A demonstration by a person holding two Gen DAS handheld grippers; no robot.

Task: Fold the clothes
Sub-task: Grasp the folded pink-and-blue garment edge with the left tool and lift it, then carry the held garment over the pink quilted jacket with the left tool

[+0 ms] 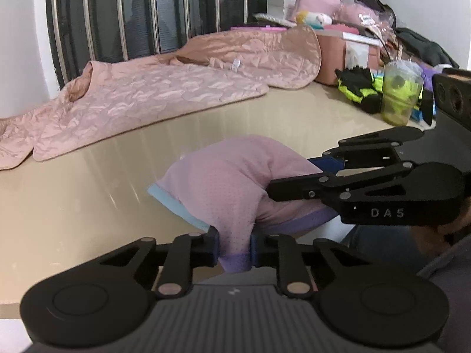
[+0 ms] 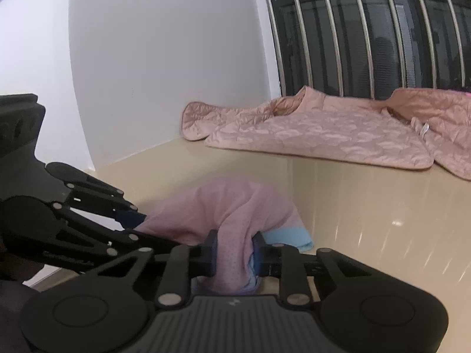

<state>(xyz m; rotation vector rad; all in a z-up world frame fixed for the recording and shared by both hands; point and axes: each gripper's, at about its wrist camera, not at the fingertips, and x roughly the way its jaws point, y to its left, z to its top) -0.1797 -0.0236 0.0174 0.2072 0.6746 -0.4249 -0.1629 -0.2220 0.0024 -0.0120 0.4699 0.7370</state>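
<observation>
Pink mesh garment [image 1: 223,182] is sitting bunched in a heap on the beige table [image 1: 73,206], near the front edge; no flat fold is showing yet, so folding is judged to be only starting. Left wrist view: left gripper [image 1: 235,248] is pinching a purple-hemmed edge of the garment, pads nearly together with cloth pressed between them. Right gripper [image 1: 290,176] is reaching in from the right, its fingers buried in the pink cloth; the grip itself is hidden from here. A quilted jacket [image 1: 147,100] is lying spread out along the back of the table, well apart, not folded either.

Right wrist view: right gripper [image 2: 234,253] is clamping a fold of the garment [image 2: 235,206], fingers narrow with the cloth filling the gap. A light blue band [image 2: 291,235] is trailing just beside it. Left gripper [image 2: 132,220] is entering from the left, tips touching the same heap. Remaining, as judged: lifting, spreading flat, then folding.
</observation>
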